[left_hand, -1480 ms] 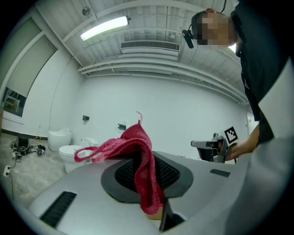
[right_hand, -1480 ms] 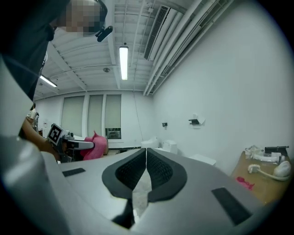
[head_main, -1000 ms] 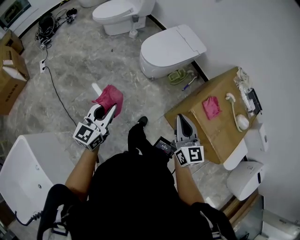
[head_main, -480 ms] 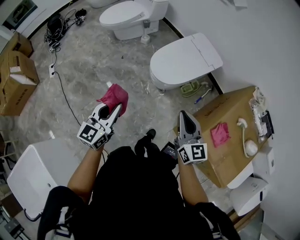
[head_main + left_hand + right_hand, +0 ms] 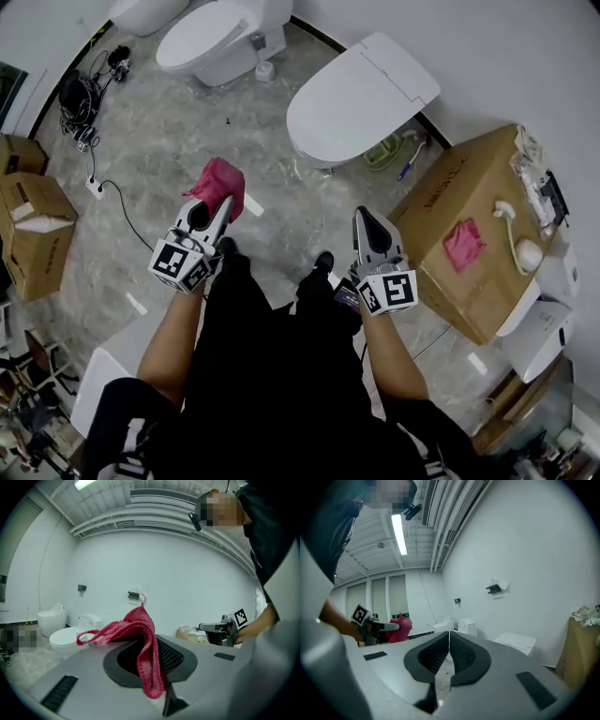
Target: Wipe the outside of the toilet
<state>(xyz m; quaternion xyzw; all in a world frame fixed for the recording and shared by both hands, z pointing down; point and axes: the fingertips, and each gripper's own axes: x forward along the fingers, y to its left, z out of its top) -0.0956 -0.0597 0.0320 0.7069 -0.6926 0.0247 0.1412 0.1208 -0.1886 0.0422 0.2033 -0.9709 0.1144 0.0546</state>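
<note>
**Toilet (image 5: 361, 94) stands lid down at the wall; red cloth (image 5: 220, 185) is clamped in the left gripper (image 5: 222, 203)**

From the head view, the toilet sits on the grey marbled floor (image 5: 178, 131) at its far edge. Its back is to the white wall (image 5: 506, 56), and the closed lid faces up. A second toilet (image 5: 211, 33) stands further along the same wall, toward the floor's far left corner.

Both grippers are held in the air above the floor, well apart from the toilet and touching nothing on it. The left gripper's jaws are shut on the red cloth, which the left gripper view shows folded and hanging between the pads (a loop of it flops out to the left). The right gripper (image 5: 364, 217) points toward the toilet. Its own view shows the two jaws pressed together with nothing between them.

A cardboard box (image 5: 441, 211) stands at the floor's right edge, just beside the toilet. A pink cloth (image 5: 464, 246) lies near the middle of its top, and a white hose (image 5: 511, 230) lies near the top's right edge. Two cartons (image 5: 33, 234) sit at the floor's left edge, and a tangle of cables (image 5: 80, 103) lies toward its far left corner.
</note>
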